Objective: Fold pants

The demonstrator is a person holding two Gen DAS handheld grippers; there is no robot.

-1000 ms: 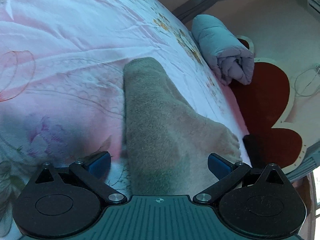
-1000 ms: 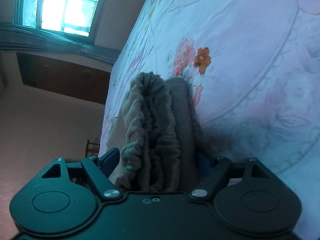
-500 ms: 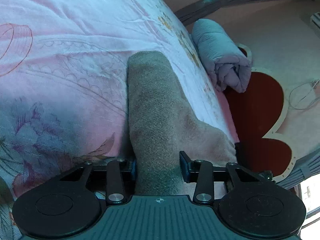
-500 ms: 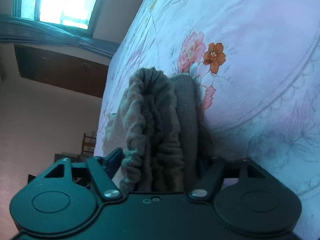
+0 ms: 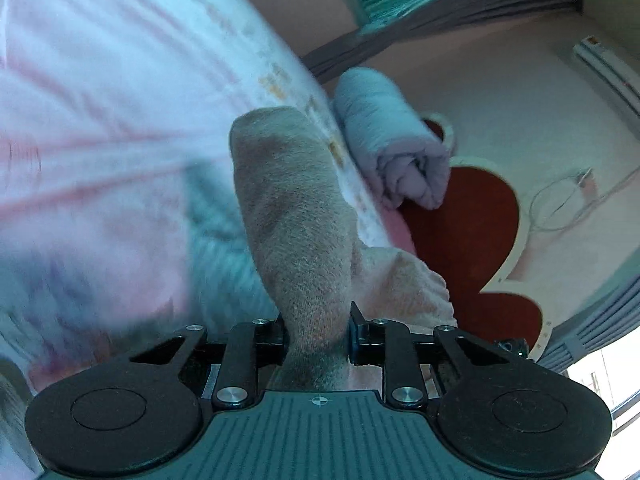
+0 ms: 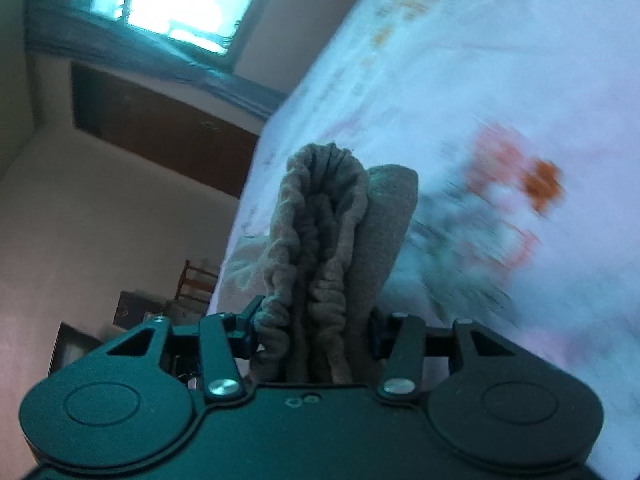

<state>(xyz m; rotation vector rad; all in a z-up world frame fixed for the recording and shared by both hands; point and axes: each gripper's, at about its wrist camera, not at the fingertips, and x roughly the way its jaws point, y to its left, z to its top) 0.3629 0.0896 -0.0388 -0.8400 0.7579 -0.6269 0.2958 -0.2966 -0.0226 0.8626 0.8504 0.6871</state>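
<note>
Both grippers close on the fuzzy grey-brown pants point(image 5: 296, 216) on a pink floral bedsheet point(image 5: 100, 120).

The left gripper point(image 5: 317, 334) pinches one folded end, the right gripper point(image 6: 312, 332) the gathered elastic waistband point(image 6: 320, 216); the pants' long axis runs away from each camera. A rolled pale-blue quilt point(image 5: 392, 148) lies far right, near a red heart-shaped headboard point(image 5: 472, 216).

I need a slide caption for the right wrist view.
Right gripper closing on the gathered waistband of grey-brown pants above a floral bedsheet.
</note>
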